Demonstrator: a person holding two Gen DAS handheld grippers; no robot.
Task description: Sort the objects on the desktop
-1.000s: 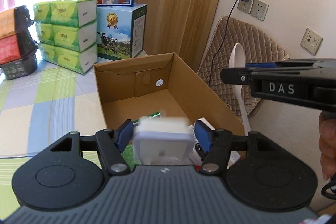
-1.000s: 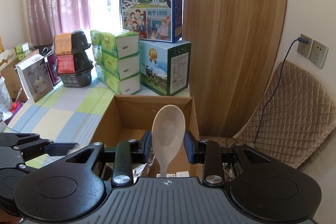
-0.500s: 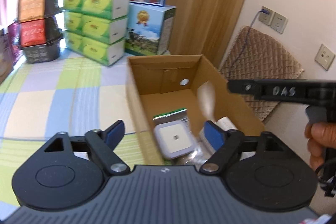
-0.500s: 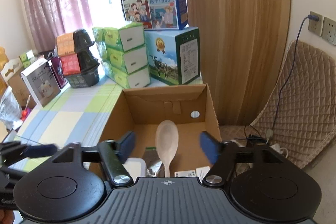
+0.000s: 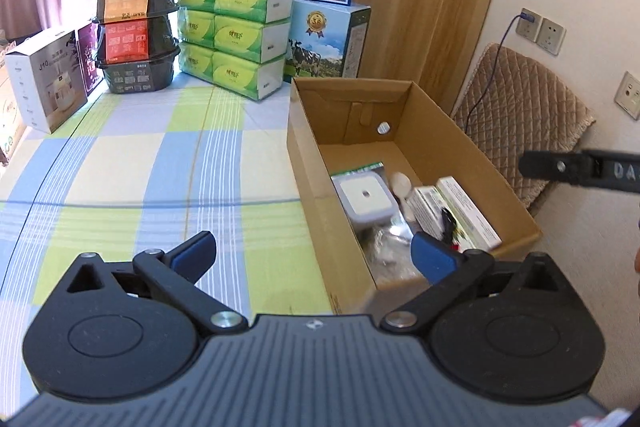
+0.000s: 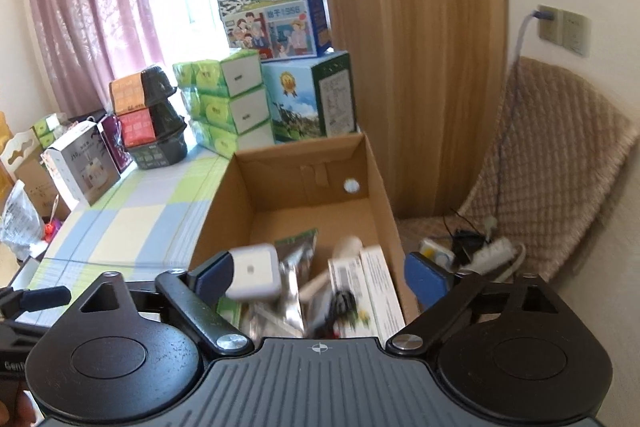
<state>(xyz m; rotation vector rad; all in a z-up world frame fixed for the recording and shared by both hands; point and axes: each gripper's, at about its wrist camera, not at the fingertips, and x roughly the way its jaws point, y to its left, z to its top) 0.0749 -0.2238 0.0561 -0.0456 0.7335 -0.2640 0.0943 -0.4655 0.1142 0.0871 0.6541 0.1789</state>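
An open cardboard box (image 5: 472, 147) (image 6: 240, 195) stands at the right edge of the checked table. Inside it lie a white square container (image 5: 364, 195) (image 6: 253, 271), a pale spoon (image 5: 401, 183) (image 6: 347, 247), a foil packet (image 6: 294, 259) and white cartons (image 5: 460, 207) (image 6: 380, 287). My left gripper (image 5: 314, 253) is open, above the table beside the box's near left corner, nothing between its fingers. My right gripper (image 6: 316, 273) is open above the box's near end, empty. The right gripper's finger (image 5: 580, 169) shows at the far right of the left wrist view.
Green tissue packs (image 5: 236, 35), milk cartons (image 5: 324, 39), stacked black bowls (image 5: 136, 39) and a white appliance box (image 5: 46, 79) line the table's back. A quilted chair (image 6: 560, 167) with a power strip (image 6: 492, 251) stands right of the box, against the wall.
Both grippers opened. The white container dropped from the left one and the spoon from the right one into the box. Both grippers then pulled back and up.
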